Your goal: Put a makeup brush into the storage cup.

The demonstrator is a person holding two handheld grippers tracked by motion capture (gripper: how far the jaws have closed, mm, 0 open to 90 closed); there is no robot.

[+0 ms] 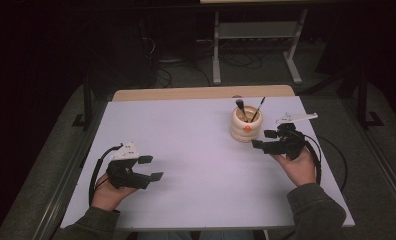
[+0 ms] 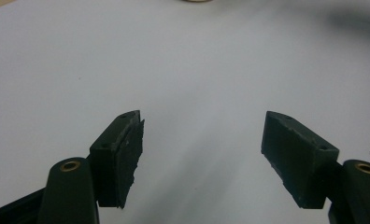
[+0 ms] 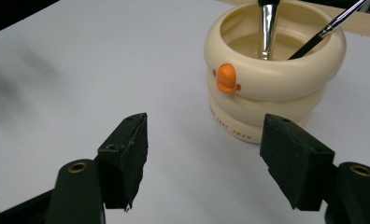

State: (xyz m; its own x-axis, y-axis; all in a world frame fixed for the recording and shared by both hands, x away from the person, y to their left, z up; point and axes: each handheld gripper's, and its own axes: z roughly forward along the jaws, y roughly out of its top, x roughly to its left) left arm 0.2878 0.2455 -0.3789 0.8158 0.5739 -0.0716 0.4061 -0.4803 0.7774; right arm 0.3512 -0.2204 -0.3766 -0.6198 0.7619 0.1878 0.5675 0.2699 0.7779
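Presently itemised: one cream ringed ceramic pot with an orange duck bill (image 3: pixel 272 79) on the white counter (image 1: pixel 196 150), holding two black-handled brushes (image 1: pixel 242 109); two black handheld grippers, left (image 1: pixel 148 168) and right (image 1: pixel 264 139), both with fingers released and empty. Right gripper view alone shows the bill and lettering; broad bare counter lies left of the pot, which stands near the far right edge.

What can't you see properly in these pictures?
- Right gripper view: the tops of the silver-ferruled brush and the thin black brush are cut off by the top edge.
- Right gripper view: the small lettering low on the cream duck-faced ceramic pot is too small to read fully.
- Left gripper view: that pot is cut off by the top edge.
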